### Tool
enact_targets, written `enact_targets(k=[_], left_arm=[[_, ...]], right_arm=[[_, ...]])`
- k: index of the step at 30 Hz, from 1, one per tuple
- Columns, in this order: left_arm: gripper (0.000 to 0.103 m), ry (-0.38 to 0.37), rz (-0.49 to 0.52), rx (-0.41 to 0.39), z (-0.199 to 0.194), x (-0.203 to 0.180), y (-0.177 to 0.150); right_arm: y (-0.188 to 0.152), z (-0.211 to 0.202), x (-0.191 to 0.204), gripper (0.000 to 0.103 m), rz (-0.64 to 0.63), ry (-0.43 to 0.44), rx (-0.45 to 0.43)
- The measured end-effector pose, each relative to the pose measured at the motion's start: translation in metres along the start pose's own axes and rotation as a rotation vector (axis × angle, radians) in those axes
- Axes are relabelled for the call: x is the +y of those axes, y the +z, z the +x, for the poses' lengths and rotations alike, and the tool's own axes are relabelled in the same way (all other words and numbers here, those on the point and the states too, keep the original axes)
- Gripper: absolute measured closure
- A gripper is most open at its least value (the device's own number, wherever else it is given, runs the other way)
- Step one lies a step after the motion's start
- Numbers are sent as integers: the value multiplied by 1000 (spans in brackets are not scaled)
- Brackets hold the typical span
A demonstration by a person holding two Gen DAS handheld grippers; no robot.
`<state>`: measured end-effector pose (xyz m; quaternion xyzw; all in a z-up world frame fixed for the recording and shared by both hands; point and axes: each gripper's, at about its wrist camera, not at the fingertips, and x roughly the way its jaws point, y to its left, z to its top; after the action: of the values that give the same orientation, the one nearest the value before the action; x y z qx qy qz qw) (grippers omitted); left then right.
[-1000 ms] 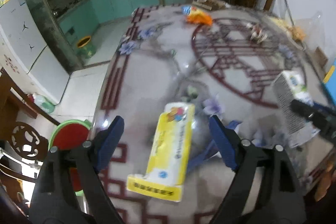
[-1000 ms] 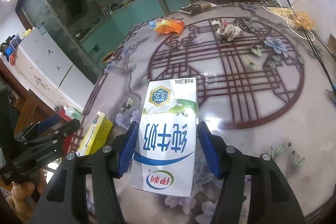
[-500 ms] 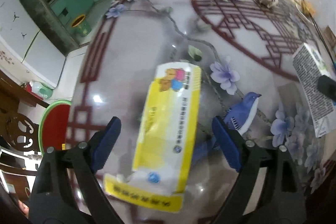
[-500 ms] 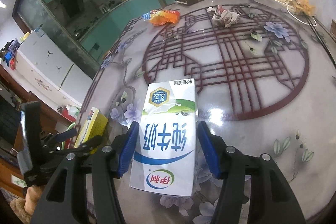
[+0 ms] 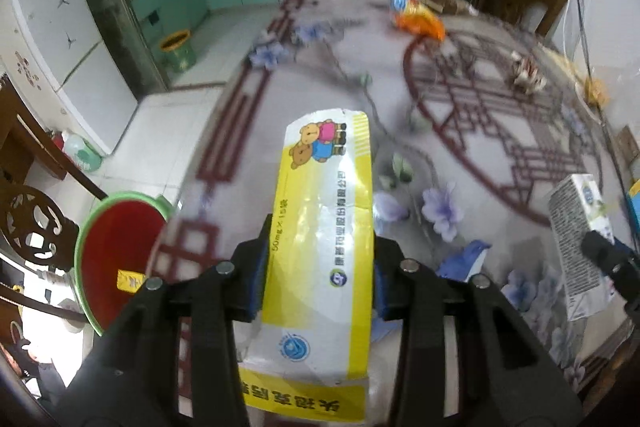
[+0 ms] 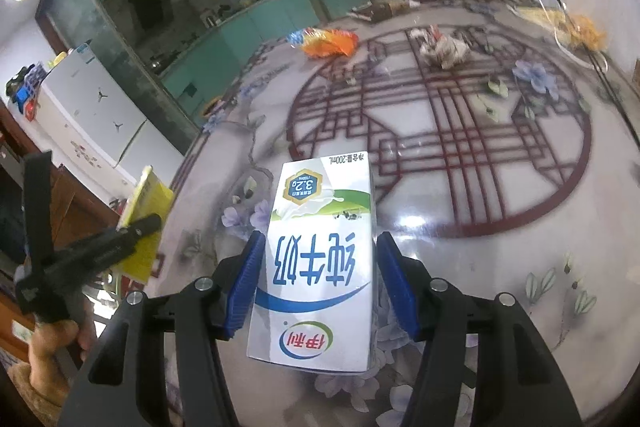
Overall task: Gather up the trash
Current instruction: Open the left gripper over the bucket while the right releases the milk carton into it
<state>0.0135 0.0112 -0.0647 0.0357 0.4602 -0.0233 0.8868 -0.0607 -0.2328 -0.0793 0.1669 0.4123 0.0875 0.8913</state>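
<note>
- Two pieces of trash are now in our grip, one per hand; a second ago the left gripper (image 5: 318,281) was spread wide around the yellow box (image 5: 324,227) lying on the table (image 5: 500,131), and now it has clamped the box and lifted it.
- That puts the bin (image 5: 116,251), a red tub with a green rim just past the table's left edge, as our likely next stop.
- Flat, glossy cardboard, the box looks light and a bit crushed at the near end.
- Right of it, the right gripper (image 6: 318,283) stays closed on the milk carton (image 6: 320,259), a smooth, rigid white brick held above the table.
- Farther back lie an orange wrapper (image 6: 328,43) and a crumpled wad (image 6: 444,49), both soft and irregular, not yet collected.
</note>
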Motion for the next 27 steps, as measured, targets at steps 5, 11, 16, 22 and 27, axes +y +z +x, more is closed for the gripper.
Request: enact_targets(k=[5,11,16,22,27], left_arm=[[65,1,1,-63,-23,13,4],[65,6,-47,-110,-40,42,4],[64,28,-87,-141,-54,70,-1],[72,87,-146,-155,-64,115,-13],[80,145,-221,-142,-64,161,-27]], right_arm=[[2,-6,16,47,-40,-1,-25],[-1,-6,48,47,-88,18,-24],[-5,2,89,47,-143,57,1],[-5,15,148,47,-218,136,28],[-9,35,199,48,-280,203,57]])
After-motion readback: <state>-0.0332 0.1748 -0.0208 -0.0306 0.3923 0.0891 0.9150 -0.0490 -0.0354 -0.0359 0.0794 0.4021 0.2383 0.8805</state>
